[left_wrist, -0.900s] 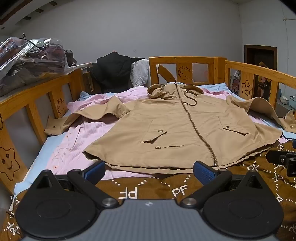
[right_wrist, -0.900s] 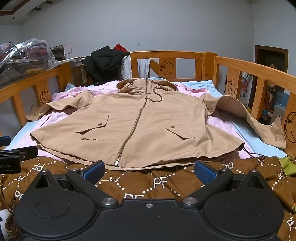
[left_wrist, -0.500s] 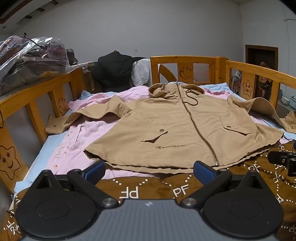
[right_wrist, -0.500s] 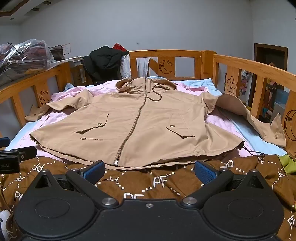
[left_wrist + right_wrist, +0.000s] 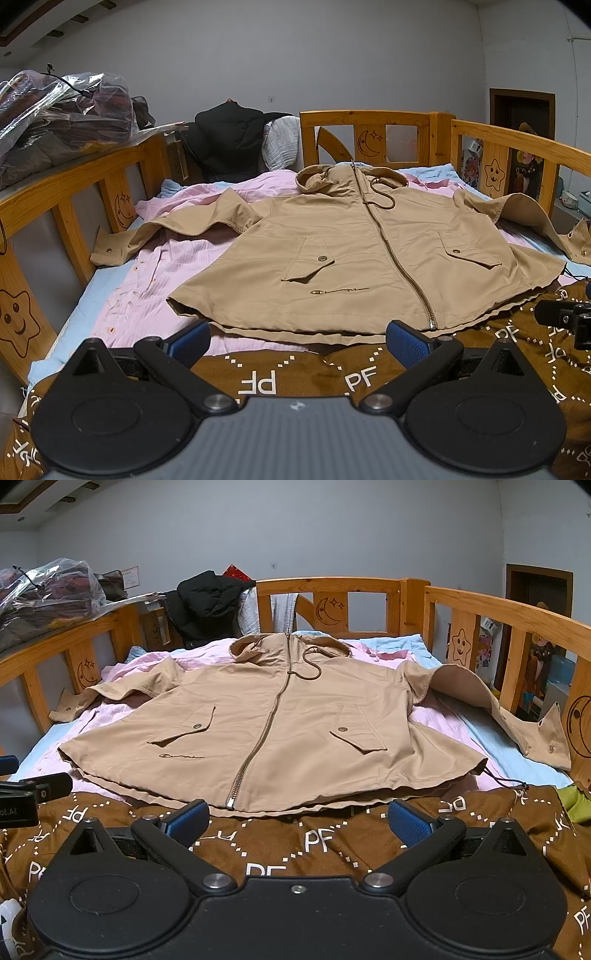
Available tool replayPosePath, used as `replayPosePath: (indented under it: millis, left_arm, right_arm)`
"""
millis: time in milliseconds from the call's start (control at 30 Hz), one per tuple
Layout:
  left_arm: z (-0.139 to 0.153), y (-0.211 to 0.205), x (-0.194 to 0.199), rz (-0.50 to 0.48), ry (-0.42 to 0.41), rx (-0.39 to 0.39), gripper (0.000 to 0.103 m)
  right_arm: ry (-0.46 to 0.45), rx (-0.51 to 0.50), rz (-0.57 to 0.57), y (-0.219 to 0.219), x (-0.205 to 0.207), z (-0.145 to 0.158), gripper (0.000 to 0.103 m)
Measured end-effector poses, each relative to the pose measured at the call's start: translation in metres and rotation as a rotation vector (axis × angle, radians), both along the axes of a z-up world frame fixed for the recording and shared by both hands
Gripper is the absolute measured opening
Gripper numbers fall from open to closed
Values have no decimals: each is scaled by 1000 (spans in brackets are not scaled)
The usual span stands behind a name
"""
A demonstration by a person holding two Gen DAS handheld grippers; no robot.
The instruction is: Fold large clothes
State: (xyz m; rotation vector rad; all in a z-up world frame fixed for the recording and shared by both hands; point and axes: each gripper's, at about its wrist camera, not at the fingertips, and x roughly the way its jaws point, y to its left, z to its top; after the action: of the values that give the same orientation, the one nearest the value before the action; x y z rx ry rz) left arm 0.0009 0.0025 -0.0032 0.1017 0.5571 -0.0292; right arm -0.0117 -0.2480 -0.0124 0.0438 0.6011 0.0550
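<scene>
Bed (image 5: 110, 280) carries the jacket (image 5: 369, 254) spread flat, zipped, ready for folding; left tongs (image 5: 295, 341) and right tongs (image 5: 297, 818) hover released short of its hem.

The brown blanket (image 5: 332, 834) at 6 o'clock carries repeated white "PF" letters inside dotted diamonds. The tan jacket (image 5: 354, 258) bears a small dark embroidered script below its pocket at 9 o'clock; the wording is too small to read.
</scene>
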Motion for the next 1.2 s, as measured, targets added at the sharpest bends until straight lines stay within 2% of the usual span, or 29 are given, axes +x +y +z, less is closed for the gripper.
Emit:
replayPosePath:
  millis: [1200]
  left_arm:
    - [-1, -2, 0, 2, 3, -2, 103]
  right_arm:
    - [9, 7, -3, -1, 1, -2, 103]
